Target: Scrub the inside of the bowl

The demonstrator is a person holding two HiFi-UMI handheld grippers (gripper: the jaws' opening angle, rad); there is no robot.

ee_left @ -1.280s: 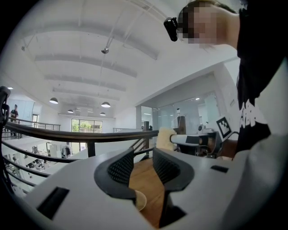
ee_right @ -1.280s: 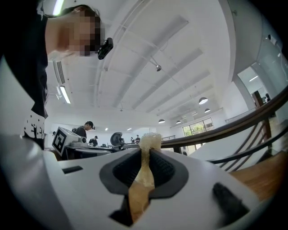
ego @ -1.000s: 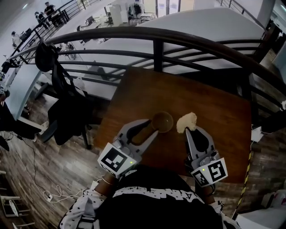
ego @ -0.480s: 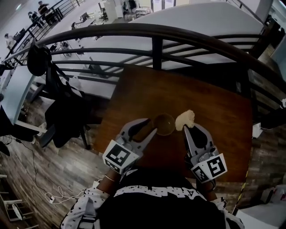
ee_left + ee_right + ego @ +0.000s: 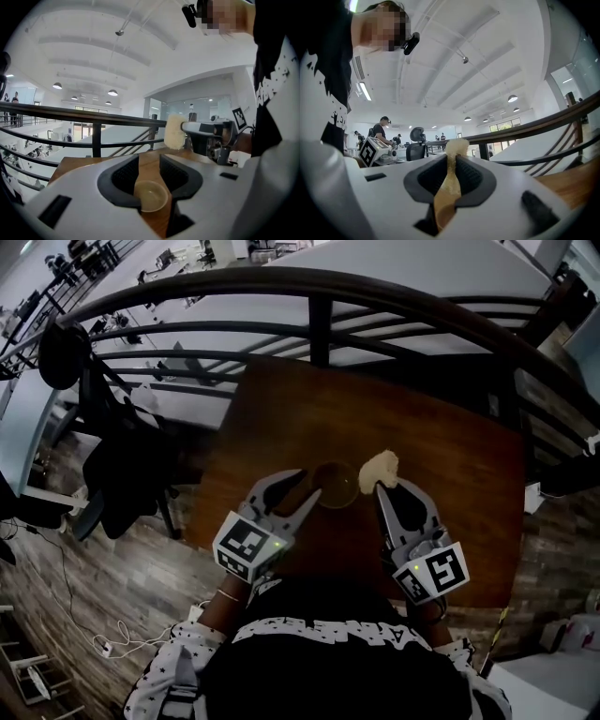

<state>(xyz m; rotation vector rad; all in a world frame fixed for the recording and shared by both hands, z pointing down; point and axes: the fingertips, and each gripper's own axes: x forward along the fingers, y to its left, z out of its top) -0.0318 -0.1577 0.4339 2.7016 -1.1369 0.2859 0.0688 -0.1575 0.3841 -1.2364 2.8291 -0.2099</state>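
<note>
A small tan bowl (image 5: 336, 486) stands on the brown wooden table (image 5: 431, 427). My left gripper (image 5: 308, 485) is low at the bowl's left side, and its jaws have just been opening. In the left gripper view the bowl (image 5: 151, 196) shows in the gap under the jaws, and the pads do not press on it. My right gripper (image 5: 395, 489) is shut on a pale yellow sponge (image 5: 379, 467), which hangs just right of the bowl's rim. Squeezed between the pads, the sponge (image 5: 456, 146) sticks out past the right gripper (image 5: 451, 176).
A dark curved railing (image 5: 319, 306) runs along the table's far side, with a drop to a lower floor beyond it. A black jacket (image 5: 108, 460) hangs off the railing at the left. The table's left edge (image 5: 214, 465) lies close to my left gripper.
Both grippers have sunk a little toward the table. The sponge has edged closer to the bowl's right rim. The left gripper stays at the bowl's left side.
</note>
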